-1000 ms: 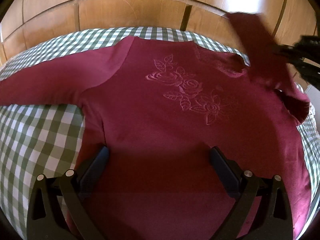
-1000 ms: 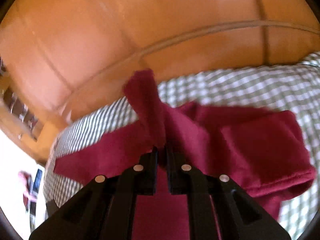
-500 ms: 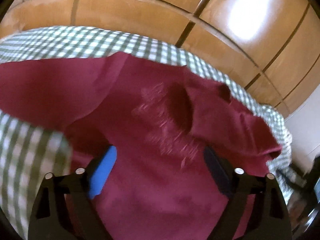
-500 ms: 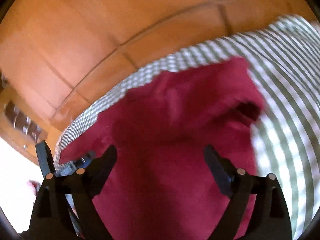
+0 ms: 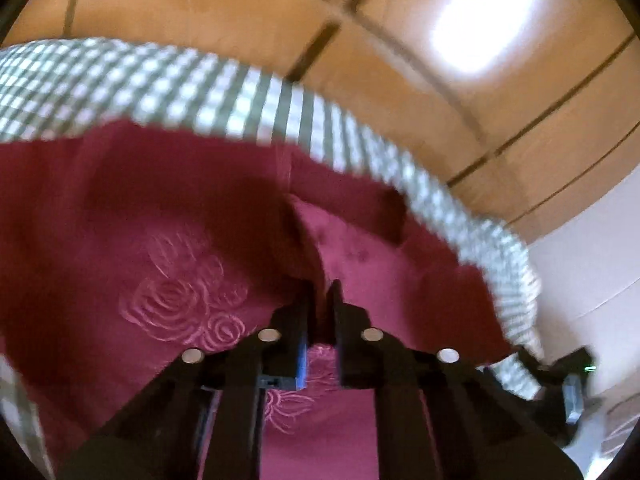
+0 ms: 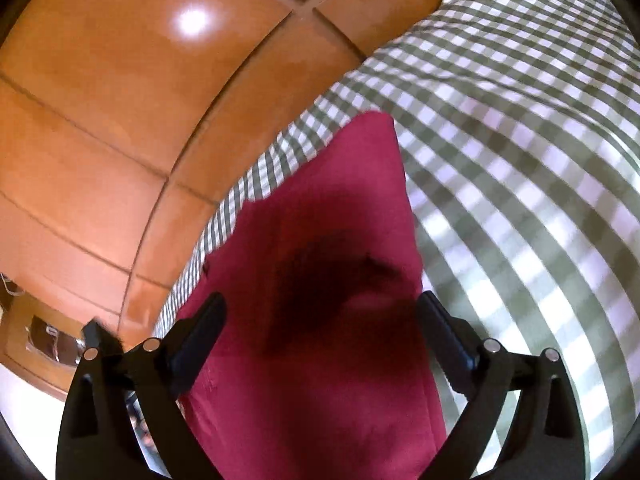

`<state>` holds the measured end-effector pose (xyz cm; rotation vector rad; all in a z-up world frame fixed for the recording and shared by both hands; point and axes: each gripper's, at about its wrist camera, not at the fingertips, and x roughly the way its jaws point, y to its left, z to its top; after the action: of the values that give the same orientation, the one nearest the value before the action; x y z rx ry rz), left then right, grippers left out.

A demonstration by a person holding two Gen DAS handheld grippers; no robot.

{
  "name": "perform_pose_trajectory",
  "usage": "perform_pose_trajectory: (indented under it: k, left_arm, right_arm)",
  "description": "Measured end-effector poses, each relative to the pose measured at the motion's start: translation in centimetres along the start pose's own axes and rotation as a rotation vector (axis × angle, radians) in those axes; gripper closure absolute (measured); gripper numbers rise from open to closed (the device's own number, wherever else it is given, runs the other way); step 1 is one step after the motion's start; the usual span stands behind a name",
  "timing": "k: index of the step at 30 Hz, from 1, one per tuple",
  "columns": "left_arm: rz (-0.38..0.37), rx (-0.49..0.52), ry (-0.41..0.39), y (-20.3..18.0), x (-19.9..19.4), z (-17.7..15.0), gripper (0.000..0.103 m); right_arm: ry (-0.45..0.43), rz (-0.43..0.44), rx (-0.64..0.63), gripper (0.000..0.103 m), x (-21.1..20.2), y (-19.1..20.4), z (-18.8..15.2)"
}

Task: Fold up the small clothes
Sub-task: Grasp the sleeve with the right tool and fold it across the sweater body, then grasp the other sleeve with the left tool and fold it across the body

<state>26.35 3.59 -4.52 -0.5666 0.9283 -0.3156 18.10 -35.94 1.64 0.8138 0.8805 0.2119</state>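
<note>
A dark red sweater with an embroidered rose pattern lies on a green-and-white checked cloth. One sleeve is folded over onto the chest. My left gripper is shut on the edge of that folded sleeve. In the right wrist view the sweater lies under my right gripper, which is open and empty just above the fabric. The right gripper also shows at the left wrist view's lower right edge.
Orange-brown wooden panels rise behind the checked surface. The checked cloth stretches to the right of the sweater. A wooden piece of furniture stands low at the left of the right wrist view.
My right gripper let go of the sleeve, opened and drew back over the sweater. My left gripper moved forward and shut on the folded sleeve.
</note>
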Motion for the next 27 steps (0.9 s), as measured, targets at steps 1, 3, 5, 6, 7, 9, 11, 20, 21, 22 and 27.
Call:
perform_pose_trajectory:
  k: [1, 3, 5, 6, 7, 9, 11, 20, 21, 22, 27]
  left_arm:
    - [-0.006, -0.003, -0.031, 0.2, -1.2, 0.2, 0.097]
    - [0.009, 0.001, -0.083, 1.2, -3.5, 0.4, 0.097]
    - [0.06, -0.003, -0.096, 2.9, -4.8, -0.1, 0.097]
    - [0.082, 0.0, -0.091, 3.5, -4.8, -0.3, 0.097]
    - [0.102, -0.002, -0.064, 4.4, -4.4, -0.6, 0.097]
    - [0.135, -0.003, -0.02, 5.2, -3.4, -1.2, 0.097]
    - [0.157, 0.021, -0.012, 5.1, -3.0, -1.2, 0.097]
    - [0.175, 0.106, -0.086, 3.9, -5.0, -1.6, 0.097]
    - [0.187, 0.114, -0.1, 3.9, -5.3, -1.6, 0.097]
    - [0.213, 0.128, -0.112, 3.8, -5.4, -1.5, 0.097]
    - [0.511, 0.164, -0.104, 5.1, -3.9, -1.6, 0.096]
  right_arm:
    - [-0.01, 0.012, -0.001, 0.006, 0.0, 0.2, 0.2]
    - [-0.015, 0.023, -0.017, 0.006, 0.0, 0.5, 0.1]
    - [0.006, 0.015, -0.028, 0.005, 0.6, 0.5, -0.4]
    - [0.032, 0.008, -0.032, 0.005, 1.1, 0.4, -1.0]
    - [0.047, 0.004, -0.039, 0.005, 1.3, 0.3, -1.4]
    - [0.069, -0.015, -0.079, 0.005, 1.2, 0.8, -2.4]
    - [0.086, -0.036, -0.135, 0.005, 0.4, 1.9, -3.0]
    - [-0.001, -0.232, -0.463, 0.006, 2.9, 8.8, -2.8]
    - [0.011, -0.301, -0.485, 0.006, 4.3, 8.5, -3.0]
    - [0.03, -0.347, -0.488, 0.006, 5.4, 7.9, -3.1]
    - [0.013, -0.472, -0.55, 0.005, 8.0, 5.8, -5.3]
